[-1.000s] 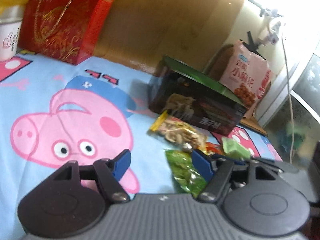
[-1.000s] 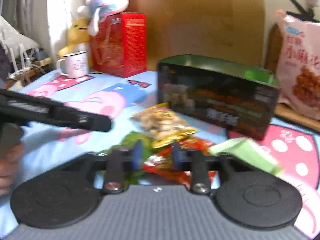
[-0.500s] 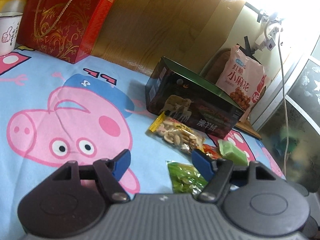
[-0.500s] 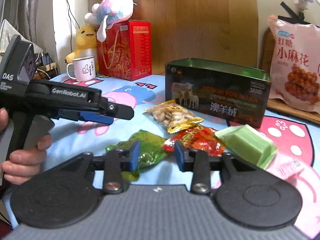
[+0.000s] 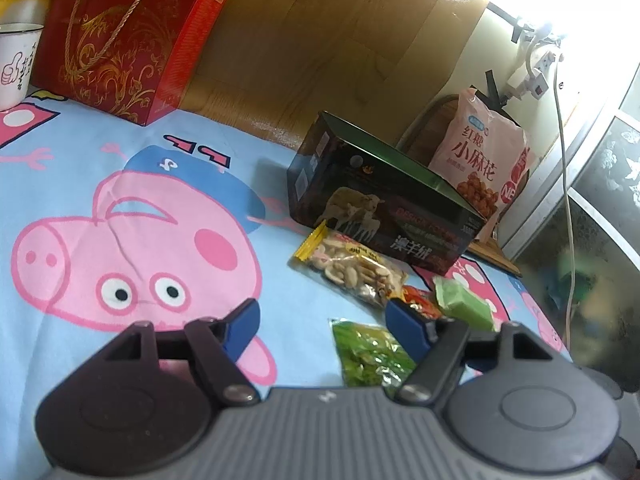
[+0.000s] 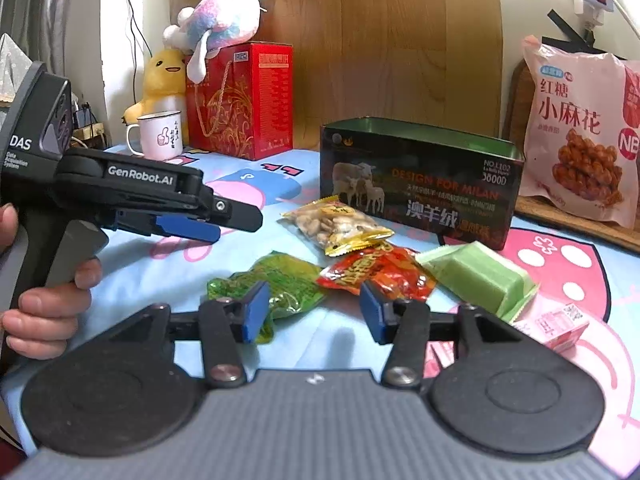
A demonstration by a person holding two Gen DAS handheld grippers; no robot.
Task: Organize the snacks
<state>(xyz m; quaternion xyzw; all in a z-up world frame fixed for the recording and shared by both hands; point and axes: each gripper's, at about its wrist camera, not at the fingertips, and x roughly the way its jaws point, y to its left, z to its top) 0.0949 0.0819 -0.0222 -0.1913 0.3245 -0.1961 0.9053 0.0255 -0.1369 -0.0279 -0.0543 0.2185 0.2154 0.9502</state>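
Observation:
Several snack packets lie on the cartoon-pig cloth in front of an open dark box (image 6: 420,184) (image 5: 384,208): a yellow peanut packet (image 6: 336,224) (image 5: 352,268), a red packet (image 6: 376,270) (image 5: 420,304), a green packet (image 6: 280,284) (image 5: 368,352), a pale green wrapped block (image 6: 476,274) (image 5: 464,300) and a small pink carton (image 6: 554,322). My right gripper (image 6: 314,312) hovers just short of the green and red packets, its jaws opening with nothing between them. My left gripper (image 5: 324,326) (image 6: 188,228), held by a hand at the left of the right wrist view, stands open and empty beside the green packet.
A red gift box (image 6: 240,100) (image 5: 128,36), a white mug (image 6: 158,136) (image 5: 16,64) and plush toys (image 6: 216,20) stand at the back left. A large pink snack bag (image 6: 580,132) (image 5: 484,152) leans behind the dark box. A wooden panel (image 6: 380,40) backs the scene.
My right gripper's jaws have spread apart from nearly shut, and it has drawn back from the packets. The left gripper stays open in about the same spot.

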